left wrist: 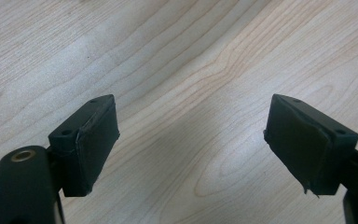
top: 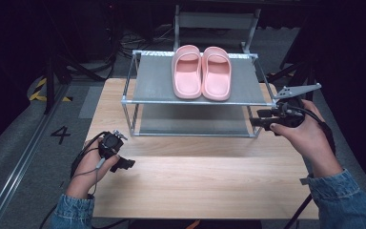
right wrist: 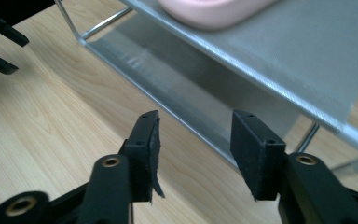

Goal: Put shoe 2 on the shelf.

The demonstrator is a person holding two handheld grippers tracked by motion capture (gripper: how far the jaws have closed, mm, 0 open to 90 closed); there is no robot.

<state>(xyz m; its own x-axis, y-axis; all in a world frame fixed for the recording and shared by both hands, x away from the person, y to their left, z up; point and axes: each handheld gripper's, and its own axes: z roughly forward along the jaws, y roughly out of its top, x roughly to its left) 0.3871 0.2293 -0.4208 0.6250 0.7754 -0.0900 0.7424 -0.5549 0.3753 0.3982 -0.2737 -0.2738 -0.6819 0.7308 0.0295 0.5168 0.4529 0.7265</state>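
Two pink slippers (top: 201,72) sit side by side on the top shelf of the rack (top: 147,83), touching along their inner edges, toward the rack's back-right part. Toes point away from the person, heels toward the rack's front rail; each long axis runs front to back across the shelf, roughly parallel to the rack's side rails. The pair looks placed already.

Right hand-held gripper (top: 256,122) hovers at the rack's front-right corner, level with the gap between the two shelves, jaws spread with nothing between them. In the right gripper view the right hand-held gripper (right wrist: 193,154) faces the lower shelf edge, with a slipper's (right wrist: 214,11) sole rim above it.

Left hand-held gripper (top: 124,164) rests low over the desk (top: 195,181), in front of the rack's front-left leg. Its jaws are spread wide with bare wood between them; the same shows in the left gripper view (left wrist: 191,140).

Step in hand, as I judge it: clearing the right hand away from the rack after the set-down. Doing it well means backing straight out from the corner post, jaws kept spread, without clipping the front rail or nudging the right slipper out of line.
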